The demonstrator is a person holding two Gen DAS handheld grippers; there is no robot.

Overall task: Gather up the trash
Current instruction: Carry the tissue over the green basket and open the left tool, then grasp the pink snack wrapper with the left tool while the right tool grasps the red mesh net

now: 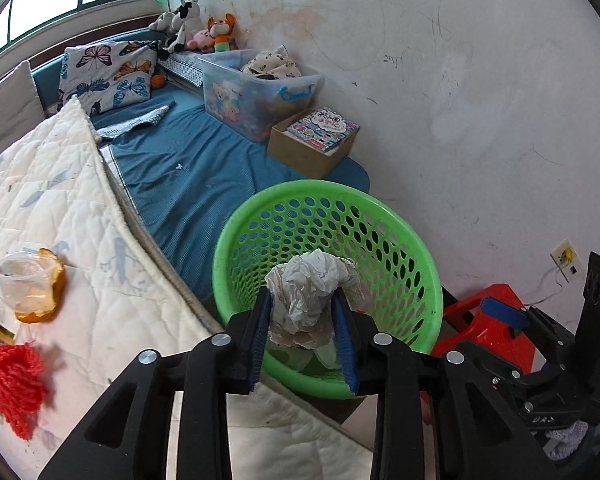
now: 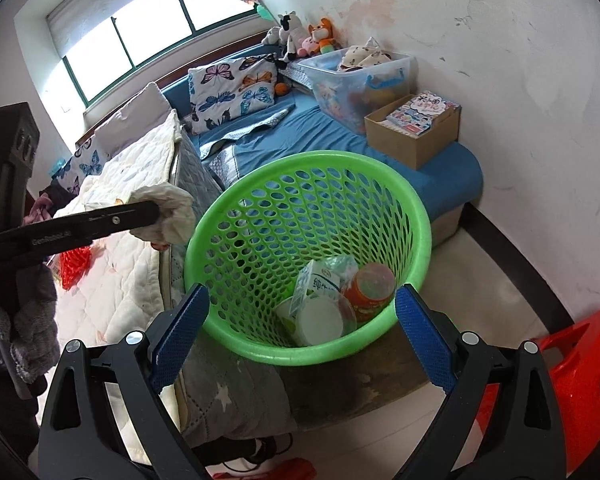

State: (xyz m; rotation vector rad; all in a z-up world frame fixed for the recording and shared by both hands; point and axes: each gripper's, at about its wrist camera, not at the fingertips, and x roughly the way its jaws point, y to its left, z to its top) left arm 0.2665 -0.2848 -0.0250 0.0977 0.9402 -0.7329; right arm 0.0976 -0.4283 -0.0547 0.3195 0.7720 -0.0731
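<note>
A bed with a blue sheet (image 1: 188,168) and a white quilted cover (image 1: 60,208) fills the room beneath a scuffed white wall, with a clear storage bin (image 1: 256,88) and a cardboard box of books (image 1: 312,140) at its far edge. Against the bed's side stands the green perforated basket (image 2: 312,216), already holding a milk carton (image 2: 320,284), an orange-labelled cup (image 2: 370,288) and a white lid (image 2: 320,320).

The left gripper (image 1: 302,304) has a crumpled wad of white paper (image 1: 308,292) between its blue pads, which touch the wad on both sides at a narrow gap; whether they are still pressing on it cannot be told. In the right wrist view the wad sits at the basket's rim on the bed side, not yet clearly over the opening. The right gripper (image 2: 300,332) stands wide open and empty, framing the basket from the near side.

The step in hand appears to be the drop. It would go best if the wad were carried fully past the rim to the middle of the basket before the pads part wide, since light paper released at the edge could fall back onto the quilt. More trash waits on the quilt: a clear plastic cup (image 1: 20,280) touching a bitten piece of bread (image 1: 46,292), and a red yarn tassel (image 1: 16,384).
</note>
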